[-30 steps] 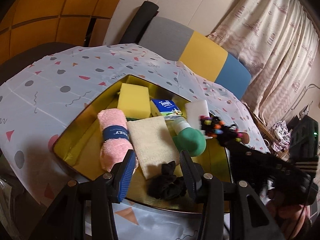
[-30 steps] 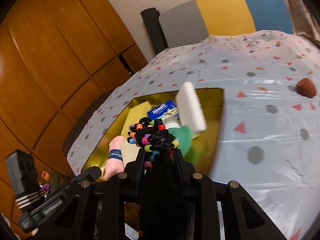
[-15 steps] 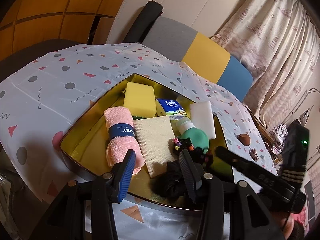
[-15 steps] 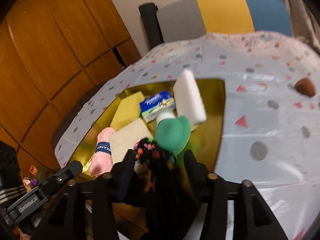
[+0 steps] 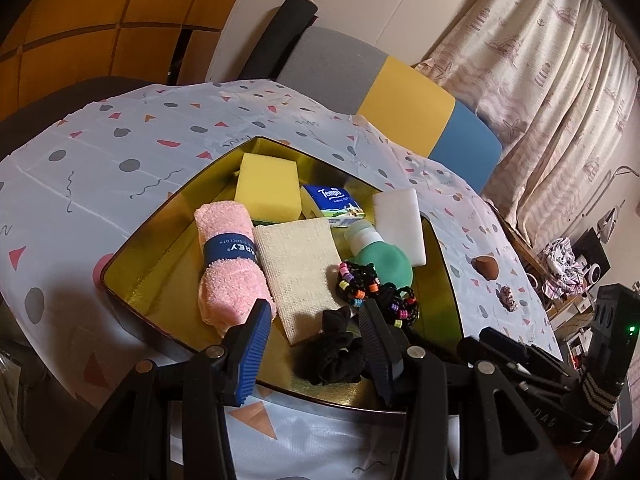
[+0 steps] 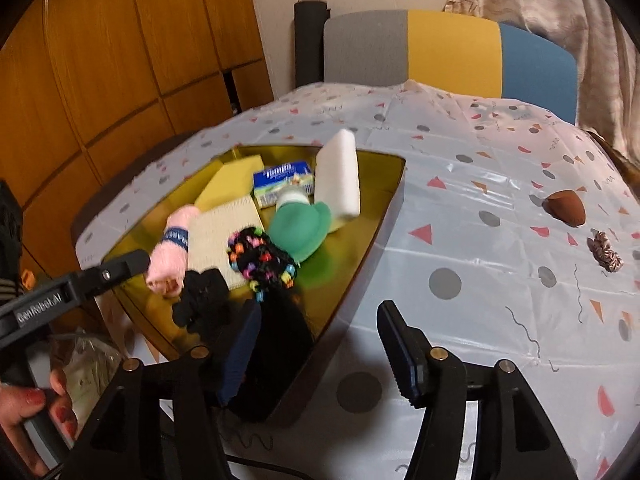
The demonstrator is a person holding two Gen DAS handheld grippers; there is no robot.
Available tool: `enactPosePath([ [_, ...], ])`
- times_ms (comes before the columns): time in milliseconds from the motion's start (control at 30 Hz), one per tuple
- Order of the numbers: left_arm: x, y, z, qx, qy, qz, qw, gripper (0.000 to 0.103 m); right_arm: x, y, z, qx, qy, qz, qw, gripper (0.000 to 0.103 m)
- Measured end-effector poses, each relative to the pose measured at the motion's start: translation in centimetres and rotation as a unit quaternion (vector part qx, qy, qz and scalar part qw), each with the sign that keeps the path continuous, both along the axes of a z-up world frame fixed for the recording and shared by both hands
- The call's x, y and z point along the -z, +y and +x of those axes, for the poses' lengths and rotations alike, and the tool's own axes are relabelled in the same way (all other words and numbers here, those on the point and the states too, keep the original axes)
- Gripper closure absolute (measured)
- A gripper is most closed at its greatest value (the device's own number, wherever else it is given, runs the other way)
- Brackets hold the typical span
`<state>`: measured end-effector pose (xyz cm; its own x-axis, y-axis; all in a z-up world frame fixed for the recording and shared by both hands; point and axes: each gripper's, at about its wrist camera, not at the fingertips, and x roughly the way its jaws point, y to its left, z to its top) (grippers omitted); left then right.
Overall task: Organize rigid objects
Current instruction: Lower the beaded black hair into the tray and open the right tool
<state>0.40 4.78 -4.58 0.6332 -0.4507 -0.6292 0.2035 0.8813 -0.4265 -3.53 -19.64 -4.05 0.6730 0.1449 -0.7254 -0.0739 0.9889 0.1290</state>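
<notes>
**Releasing the Beaded Hair Tie into the Tray**

Covering the table was a white plastic sheet with coloured triangles and grey dots [image 6: 460, 216], glossy and creased; it served as the work surface. On it sat the shallow gold metal tray with dark rim [image 5: 132, 248], reflective inside, used as the collection point, apparently for every item.

Contents, by size: a rolled pink terry towel with a navy band [image 5: 228, 256], a flat cream woven cloth [image 5: 300, 264], a yellow foam sponge block [image 5: 268, 192], a white foam block [image 5: 400, 220] leaning on the tray wall, a green soft-bodied bottle with pale cap [image 5: 384, 260], and a blue tissue packet [image 5: 334, 202].

The black hair tie with multicoloured beads [image 6: 262, 258] lay in the tray against the bottle, beside a black fabric scrunchie [image 5: 336, 354].

The right gripper [image 6: 320, 344] had just been opening; its jaws stood spread, pinching nothing, just behind the beaded tie. The left gripper [image 5: 314, 336] hovered partly spread and empty over the tray's near edge.

A brown cone-shaped object [image 6: 566, 210] and a patterned scrunchie [image 6: 606, 256] remained outside, well apart from the tray.
</notes>
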Motion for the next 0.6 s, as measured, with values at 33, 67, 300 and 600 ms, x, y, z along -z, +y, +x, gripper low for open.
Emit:
enactPosePath([
  [33, 0.0, 0.0, 0.0, 0.0, -0.001, 0.0, 1.0, 0.057, 0.2, 0.2, 0.1, -0.003, 0.006, -0.008, 1.0, 0.041],
  [67, -0.1, 0.0, 0.0, 0.0, -0.002, 0.0, 1.0, 0.057, 0.4, 0.5, 0.2, -0.007, 0.01, -0.017, 1.0, 0.041],
  [300, -0.1, 0.1, 0.0, 0.001, 0.0, -0.002, 1.0, 0.057, 1.9, 3.3, 3.4, -0.03, 0.044, -0.12, 0.991, 0.039],
  [600, -0.1, 0.0, -0.1, -0.001, -0.001, -0.002, 1.0, 0.057, 1.6, 3.0, 5.5, -0.014, 0.041, -0.121, 0.992, 0.028],
])
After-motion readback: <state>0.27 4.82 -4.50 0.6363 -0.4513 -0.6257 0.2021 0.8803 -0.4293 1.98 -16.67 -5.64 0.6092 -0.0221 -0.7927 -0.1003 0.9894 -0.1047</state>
